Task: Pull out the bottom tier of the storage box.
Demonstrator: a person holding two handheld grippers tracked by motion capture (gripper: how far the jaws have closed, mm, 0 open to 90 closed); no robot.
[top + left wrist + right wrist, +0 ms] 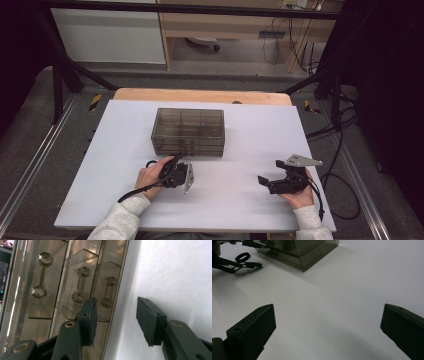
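Observation:
A smoky clear drawer box stands in the middle of the white table. My left gripper is turned on its side, right at the box's front face. In the left gripper view its jaws stand apart with nothing pressed between them. The knobbed bar handle of the nearest drawer lies just ahead of the gap, and two more handles sit further left. My right gripper rests low over the table at the right, wide open and empty. Its view shows the box corner far ahead.
The white board covers a wooden table whose far edge shows behind it. Cables trail on the floor at the right. Black frame legs stand at the back left, and a wooden cabinet beyond.

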